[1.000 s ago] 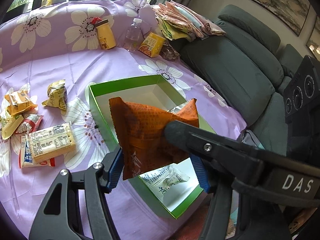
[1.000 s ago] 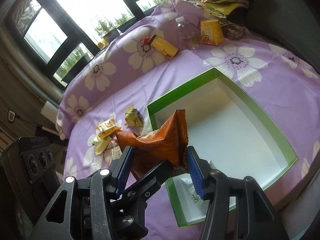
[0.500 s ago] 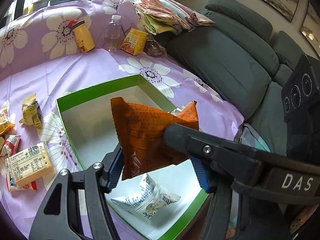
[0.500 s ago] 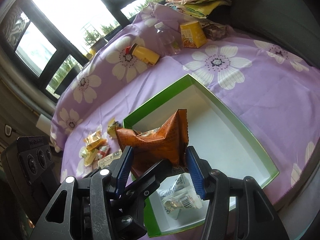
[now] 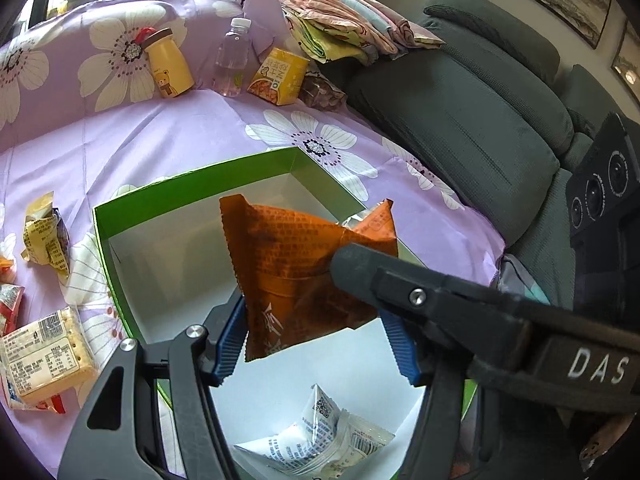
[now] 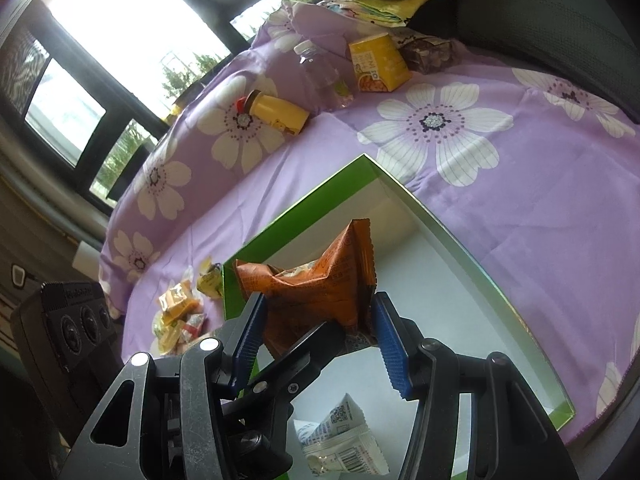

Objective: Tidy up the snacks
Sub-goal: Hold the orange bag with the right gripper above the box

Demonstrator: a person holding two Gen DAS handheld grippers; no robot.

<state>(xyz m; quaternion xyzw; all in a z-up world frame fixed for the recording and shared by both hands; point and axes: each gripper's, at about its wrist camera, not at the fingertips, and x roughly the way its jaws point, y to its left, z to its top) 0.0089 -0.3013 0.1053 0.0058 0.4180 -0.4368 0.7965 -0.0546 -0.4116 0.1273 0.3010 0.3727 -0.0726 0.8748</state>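
**Orange packet now over the box**

Orange foil hangs above the white floor of the green box [image 5: 192, 188]. A second ago the orange packet [image 5: 296, 264] sat over the box's near wall. Since then both hands have carried it forward and a little down, so the box interior fills the space beneath it in both wrist views. I judge the carry nearly done; what remains is lowering and letting go.

Both tools hold the same packet, crossed over each other. The left gripper [image 5: 312, 320] has its blue pads closed on the packet's two side edges. The right gripper [image 6: 318, 312] pinches it across the other way, and one of its black fingers lies over the packet's right corner in the left wrist view. Neither grip has altered over the last second.

The packet is a small pillow bag, crumpled and puffed, with printed text on its face and crimped, zigzag seams. One seam corner stands up towards the far side of the box. It looks light and springy, so it will probably shift a bit once released.

Below it, near the box's front wall, lies a white packet [image 5: 320, 436] already put away. More snacks wait on the flowered purple cloth [image 5: 160, 132] beside the box, among them a cracker pack [image 5: 44, 360].
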